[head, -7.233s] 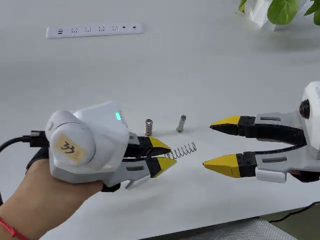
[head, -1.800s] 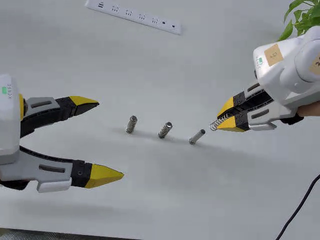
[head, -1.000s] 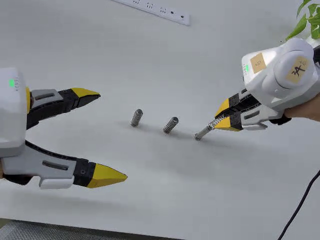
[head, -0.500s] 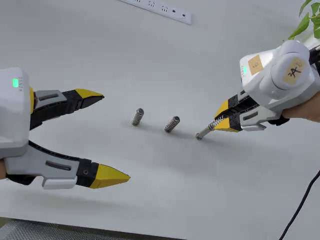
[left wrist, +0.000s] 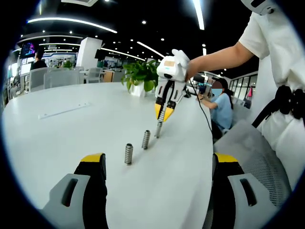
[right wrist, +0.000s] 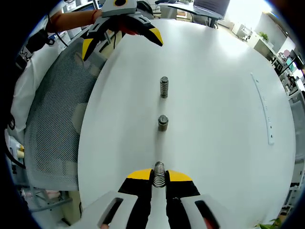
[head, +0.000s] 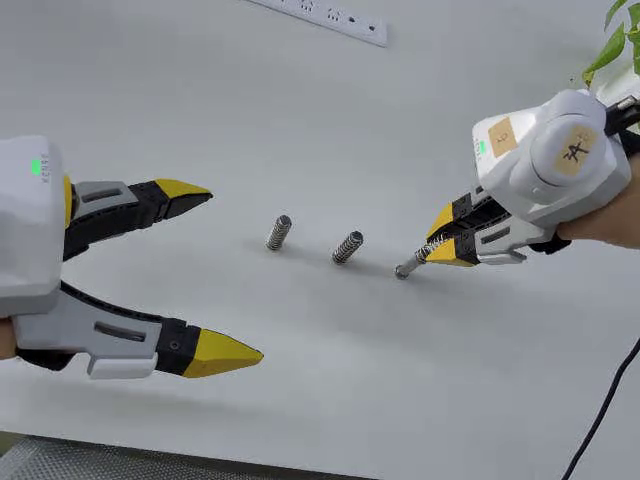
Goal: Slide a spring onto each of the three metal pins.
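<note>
Three short metal pins stand in a row on the white table. The left pin [head: 279, 232] and the middle pin [head: 347, 246] each carry a spring. My right gripper [head: 440, 243] is shut on a third spring [head: 427, 250], whose free end meets the top of the right pin [head: 405, 268]. In the right gripper view that spring [right wrist: 159, 172] sits end-on between the yellow tips, with the two sprung pins [right wrist: 163, 122] beyond it. My left gripper [head: 222, 274] hangs open and holds nothing, left of the row; in its own view the pins [left wrist: 146, 139] lie ahead.
A white power strip [head: 320, 17] lies at the far edge of the table. Green plant leaves [head: 610, 45] show at the top right. A black cable [head: 600, 415] runs off the right side. A mesh chair [right wrist: 50, 124] stands beside the table.
Since 7.2 s ago the middle pin has gained a spring. My right gripper brought another spring down to the right pin's top; over the last second it has hardly moved.
</note>
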Available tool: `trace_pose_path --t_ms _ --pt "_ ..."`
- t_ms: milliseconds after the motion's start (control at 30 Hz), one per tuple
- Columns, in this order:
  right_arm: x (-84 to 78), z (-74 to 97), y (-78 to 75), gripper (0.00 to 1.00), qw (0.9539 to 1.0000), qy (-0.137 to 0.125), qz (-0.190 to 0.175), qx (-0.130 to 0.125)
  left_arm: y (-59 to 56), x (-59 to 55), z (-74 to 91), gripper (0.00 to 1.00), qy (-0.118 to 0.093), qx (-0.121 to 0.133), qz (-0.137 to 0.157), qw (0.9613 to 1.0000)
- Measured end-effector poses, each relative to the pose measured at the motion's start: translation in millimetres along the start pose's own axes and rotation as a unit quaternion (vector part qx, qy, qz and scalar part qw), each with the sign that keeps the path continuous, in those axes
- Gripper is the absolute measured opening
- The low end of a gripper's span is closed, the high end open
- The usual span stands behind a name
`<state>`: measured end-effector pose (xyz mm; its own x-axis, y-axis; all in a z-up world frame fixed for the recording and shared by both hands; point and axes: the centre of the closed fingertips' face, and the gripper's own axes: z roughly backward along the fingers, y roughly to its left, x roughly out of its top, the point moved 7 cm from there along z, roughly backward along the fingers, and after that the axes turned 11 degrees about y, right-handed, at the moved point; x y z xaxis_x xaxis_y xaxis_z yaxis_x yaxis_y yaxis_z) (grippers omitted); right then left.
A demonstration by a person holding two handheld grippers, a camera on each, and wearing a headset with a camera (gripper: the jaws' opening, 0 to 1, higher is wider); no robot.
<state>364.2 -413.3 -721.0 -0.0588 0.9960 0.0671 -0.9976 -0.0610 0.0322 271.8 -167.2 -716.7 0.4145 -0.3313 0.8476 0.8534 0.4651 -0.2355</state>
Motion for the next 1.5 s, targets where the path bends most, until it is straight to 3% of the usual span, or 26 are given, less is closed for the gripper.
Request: trace_pose_path --t_ms 800,1500 --pt "0.4 -29.5 -2.7 0.07 0.9998 0.014 0.012 0.007 -0.2 -1.9 -0.4 0.90 0.001 -0.003 0.005 1.0000" --pt "-2.8 -35.3 5.0 0.07 0.9997 0.022 0.007 0.009 -2.4 -2.4 -1.0 0.90 0.001 -0.003 0.008 1.0000"
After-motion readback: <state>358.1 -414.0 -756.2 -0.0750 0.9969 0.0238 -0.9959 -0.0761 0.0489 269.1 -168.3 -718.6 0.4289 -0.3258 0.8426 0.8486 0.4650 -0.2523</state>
